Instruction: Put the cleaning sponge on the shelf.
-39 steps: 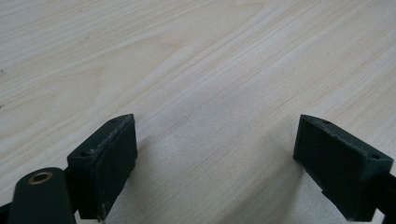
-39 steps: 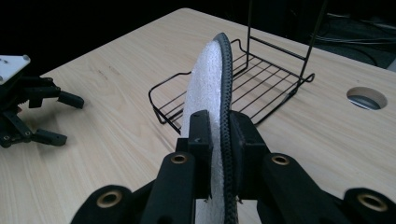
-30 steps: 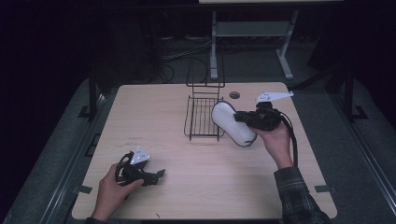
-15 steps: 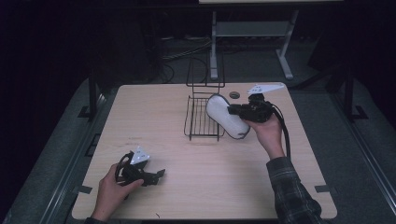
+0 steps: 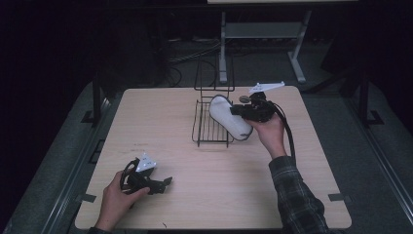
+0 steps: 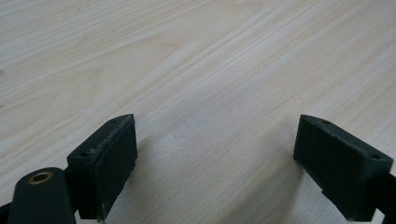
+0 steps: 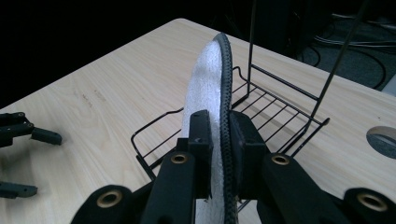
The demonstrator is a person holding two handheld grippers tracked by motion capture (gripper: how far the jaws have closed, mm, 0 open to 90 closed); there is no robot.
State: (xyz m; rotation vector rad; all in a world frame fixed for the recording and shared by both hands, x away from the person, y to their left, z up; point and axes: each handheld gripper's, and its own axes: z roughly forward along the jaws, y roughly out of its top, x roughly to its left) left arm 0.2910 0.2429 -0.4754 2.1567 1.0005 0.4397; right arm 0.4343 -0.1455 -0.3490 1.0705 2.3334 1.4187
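Observation:
A white plate with a black rim (image 5: 229, 118) is held on edge, tilted, over the right side of a black wire dish rack (image 5: 210, 132). My right gripper (image 5: 237, 111) is shut on the plate's rim from the right. In the right gripper view the jaws pinch the plate (image 7: 205, 79) between their pads (image 7: 201, 135), and the rack (image 7: 280, 112) lies just beyond. My left gripper (image 5: 166, 183) rests on the table at the front left. Its jaws stand open with only bare wood between them (image 6: 217, 158).
The rack's tall wire back (image 5: 213, 73) rises at its far side. A small round grommet (image 5: 244, 99) sits in the tabletop (image 5: 160, 117) behind my right hand. A grey metal stand (image 5: 258, 30) is on the floor beyond the table.
My right hand has carried the plate to the left and a little farther away, from beside the rack to over its right side. The left hand and its gripper have stayed put.

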